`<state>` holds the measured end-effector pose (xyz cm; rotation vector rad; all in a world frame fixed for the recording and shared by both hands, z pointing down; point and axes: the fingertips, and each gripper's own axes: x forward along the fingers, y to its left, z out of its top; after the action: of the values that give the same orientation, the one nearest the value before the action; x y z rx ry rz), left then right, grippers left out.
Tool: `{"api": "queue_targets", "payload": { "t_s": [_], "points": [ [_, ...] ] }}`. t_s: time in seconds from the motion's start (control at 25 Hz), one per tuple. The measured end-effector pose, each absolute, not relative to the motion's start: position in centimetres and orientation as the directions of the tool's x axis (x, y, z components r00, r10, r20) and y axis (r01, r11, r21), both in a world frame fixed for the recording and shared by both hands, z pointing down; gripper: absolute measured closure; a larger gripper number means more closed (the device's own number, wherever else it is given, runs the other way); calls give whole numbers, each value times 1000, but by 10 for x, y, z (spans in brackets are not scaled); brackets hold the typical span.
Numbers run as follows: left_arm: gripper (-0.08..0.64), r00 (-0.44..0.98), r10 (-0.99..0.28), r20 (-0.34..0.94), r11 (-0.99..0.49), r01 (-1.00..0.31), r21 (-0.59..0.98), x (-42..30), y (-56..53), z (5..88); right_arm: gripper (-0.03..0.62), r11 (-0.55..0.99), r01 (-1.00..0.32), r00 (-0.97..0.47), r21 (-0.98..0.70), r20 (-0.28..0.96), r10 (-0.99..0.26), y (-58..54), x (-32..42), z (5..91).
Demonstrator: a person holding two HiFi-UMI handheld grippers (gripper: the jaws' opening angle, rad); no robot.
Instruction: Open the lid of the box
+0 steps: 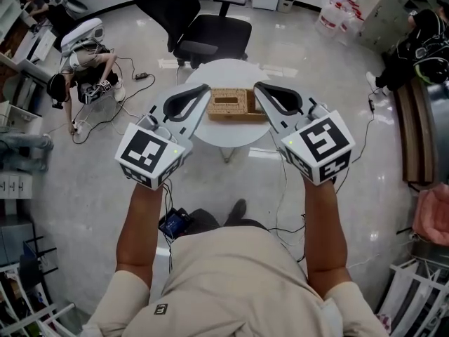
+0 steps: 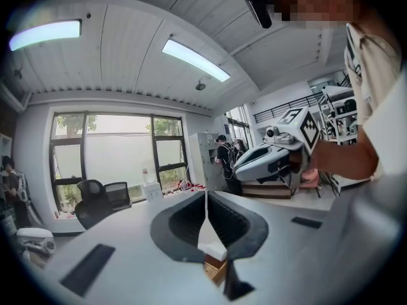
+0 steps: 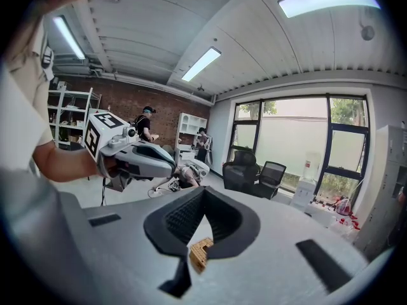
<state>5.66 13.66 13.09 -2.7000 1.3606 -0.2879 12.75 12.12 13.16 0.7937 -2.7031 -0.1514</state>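
A woven wicker box (image 1: 235,104) with a slot in its lid lies on a small round white table (image 1: 226,133). My left gripper (image 1: 205,90) hangs just off the box's left end, jaws shut with nothing in them. Off the right end hangs my right gripper (image 1: 258,87), likewise shut and empty. Neither visibly touches the box. In the left gripper view the shut jaws meet in a thin line and a corner of the box (image 2: 215,271) shows below them. The right gripper view has a corner of the box (image 3: 200,253) under its shut jaws.
A black office chair (image 1: 212,28) stands right behind the table. Cables trail over the floor to a person crouching at the left (image 1: 85,67). Another person (image 1: 419,46) sits at the right edge. Shelving lines both lower sides.
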Motion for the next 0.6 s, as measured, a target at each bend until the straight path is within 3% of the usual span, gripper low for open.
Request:
{"api": "queue_targets", "payload": {
  "t_s": [0.6],
  "points": [
    [546, 658, -739, 148, -674, -718, -174, 65, 91, 143, 598, 795, -580, -740, 175, 294, -605, 88, 141, 142]
  ]
}}
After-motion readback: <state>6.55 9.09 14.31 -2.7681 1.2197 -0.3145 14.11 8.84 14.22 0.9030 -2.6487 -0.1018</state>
